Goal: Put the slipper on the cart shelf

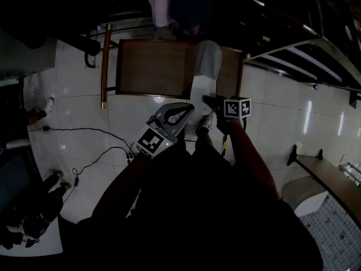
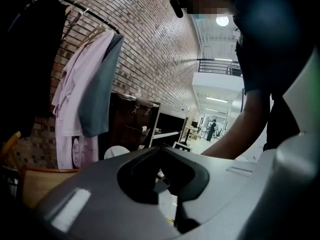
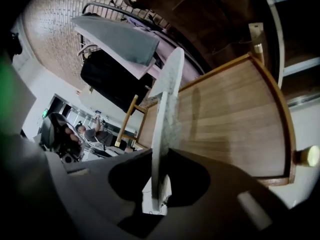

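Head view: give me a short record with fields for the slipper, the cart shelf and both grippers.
Slipper: pale grey flat slipper, held by one end, its other end out over the shelf
Shelf: brown wooden cart shelf with a raised rim
Right gripper: shut on the slipper's thin sole
Left gripper: holds nothing, close beside the right one
Floor: white tiles
Task state: slipper not yet released
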### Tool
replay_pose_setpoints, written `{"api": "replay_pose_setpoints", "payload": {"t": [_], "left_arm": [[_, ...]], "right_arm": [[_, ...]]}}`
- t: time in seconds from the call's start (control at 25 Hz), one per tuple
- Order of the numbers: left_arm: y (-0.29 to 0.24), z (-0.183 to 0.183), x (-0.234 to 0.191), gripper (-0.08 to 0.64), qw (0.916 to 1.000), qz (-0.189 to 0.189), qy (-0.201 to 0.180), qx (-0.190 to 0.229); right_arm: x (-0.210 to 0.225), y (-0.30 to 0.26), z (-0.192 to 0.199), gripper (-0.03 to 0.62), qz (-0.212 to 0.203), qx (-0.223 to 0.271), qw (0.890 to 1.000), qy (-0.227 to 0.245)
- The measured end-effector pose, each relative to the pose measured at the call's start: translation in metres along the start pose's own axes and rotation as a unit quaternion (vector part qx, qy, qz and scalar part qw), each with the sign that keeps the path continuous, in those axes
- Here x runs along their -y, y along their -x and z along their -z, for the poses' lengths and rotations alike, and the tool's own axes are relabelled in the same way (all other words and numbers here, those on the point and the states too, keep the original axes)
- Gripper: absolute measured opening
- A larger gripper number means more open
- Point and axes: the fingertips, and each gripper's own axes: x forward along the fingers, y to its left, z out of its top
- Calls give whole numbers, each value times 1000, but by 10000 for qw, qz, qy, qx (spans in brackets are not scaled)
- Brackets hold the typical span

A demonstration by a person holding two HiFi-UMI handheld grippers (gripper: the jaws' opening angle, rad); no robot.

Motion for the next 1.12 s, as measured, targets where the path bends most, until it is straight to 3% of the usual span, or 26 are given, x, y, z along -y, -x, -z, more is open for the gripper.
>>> {"api": "replay_pose_setpoints", "payload": {"t": [0.16,0.32,0.48,0.84,1.12], "left_arm": [[-1,-5,6,0,9995,135,-285,85],[8,-21,18,0,9996,198,-135,130],[15,-30,30,0,9988,322,-299,220],[32,-79,55,0,9951,621,-564,517],[31,-103,71,0,9945,499,-680,627]], "right_arm": [[-31,31,-8,66,-90,376,9990,245],[-72,58,-10,66,-132,725,9956,577],[-115,90,-21,66,-34,1238,9861,1104],[-195,163,-44,66,315,2244,9457,2331],[-242,210,-57,66,411,2916,8999,3215]]}}
